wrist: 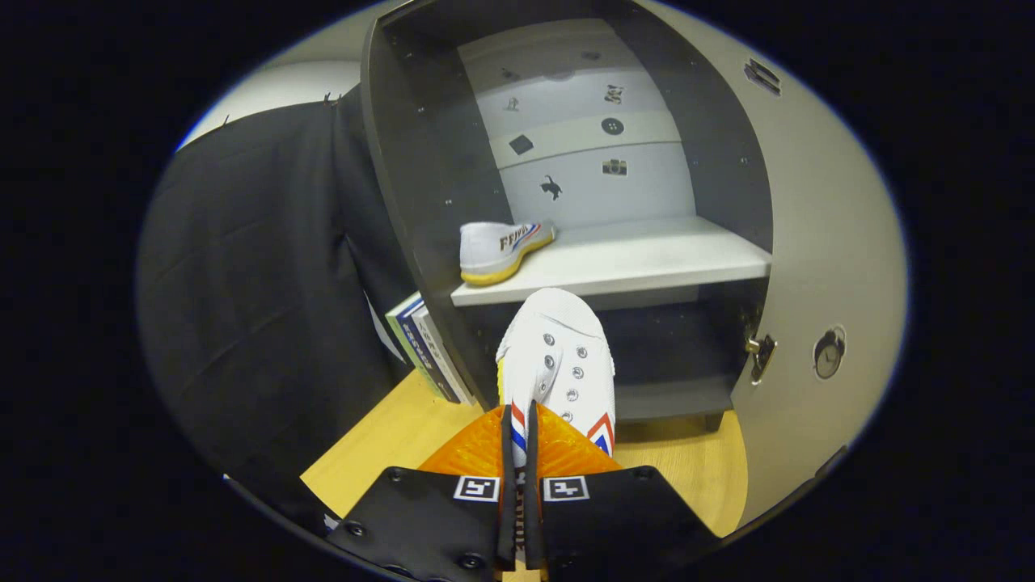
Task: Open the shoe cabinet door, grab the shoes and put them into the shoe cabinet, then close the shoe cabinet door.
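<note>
My gripper (518,428) is shut on the side wall of a white canvas shoe (558,356) with red and blue stripes, which it holds in the air, toe pointing toward the shoe cabinet (420,162). The toe reaches just below the front edge of the white shelf (647,263). A matching white shoe (497,249) with a yellowish sole lies on the left end of that shelf, heel toward me. The cabinet door (817,267) stands open to the right, with its hinge (760,352) beside the lower compartment.
Several books (424,347) lean against the cabinet's left side on the wooden floor (388,444). Black cloth (259,307) hangs to the left. The shelf is bare right of the placed shoe. The dark lower compartment (671,356) lies beneath it.
</note>
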